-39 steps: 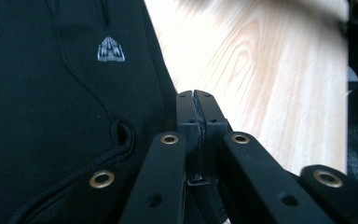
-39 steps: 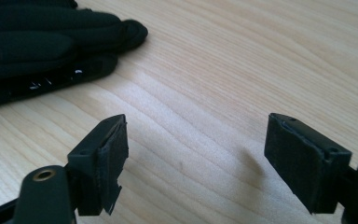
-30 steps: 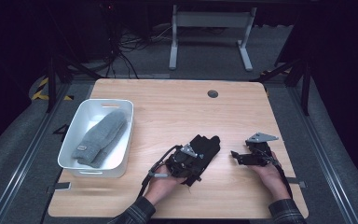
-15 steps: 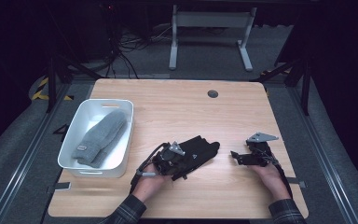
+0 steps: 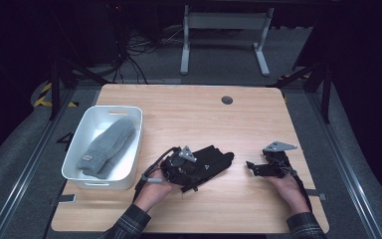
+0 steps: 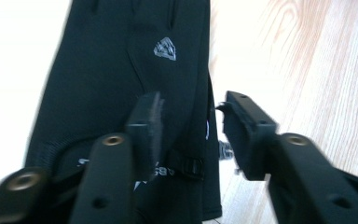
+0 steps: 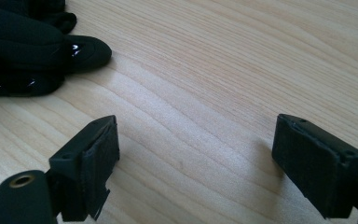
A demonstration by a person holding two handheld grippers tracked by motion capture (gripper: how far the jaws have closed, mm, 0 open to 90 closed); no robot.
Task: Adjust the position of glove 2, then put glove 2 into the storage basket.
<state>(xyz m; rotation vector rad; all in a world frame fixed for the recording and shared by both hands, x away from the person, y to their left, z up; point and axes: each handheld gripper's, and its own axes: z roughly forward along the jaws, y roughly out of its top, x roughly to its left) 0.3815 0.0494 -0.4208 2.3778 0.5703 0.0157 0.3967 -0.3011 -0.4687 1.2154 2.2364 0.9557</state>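
A black glove (image 5: 216, 160) with a small silver logo lies flat on the wooden table (image 5: 204, 119), near the front middle. My left gripper (image 5: 196, 169) rests at its cuff end. In the left gripper view the jaws stand apart over the glove (image 6: 121, 60). One of the fingers (image 6: 144, 126) is above the fabric and the other is beside the cuff's edge, so the left gripper (image 6: 191, 112) is open. My right gripper (image 5: 251, 167) sits to the right of the glove, apart from it. This right gripper (image 7: 196, 135) is wide open over bare wood, with the glove's fingertips (image 7: 23, 42) ahead at its left.
A white bin (image 5: 112, 108) stands at the table's left and holds a grey knit mitten (image 5: 107, 144). A round dark grommet (image 5: 227, 100) sits near the far edge. Bare wood stretches across the back half, and a desk frame stands on the dark floor beyond.
My left gripper has drawn back a little to the left. The black glove, bunched up a second ago, now lies flatter. The right gripper has stayed put.
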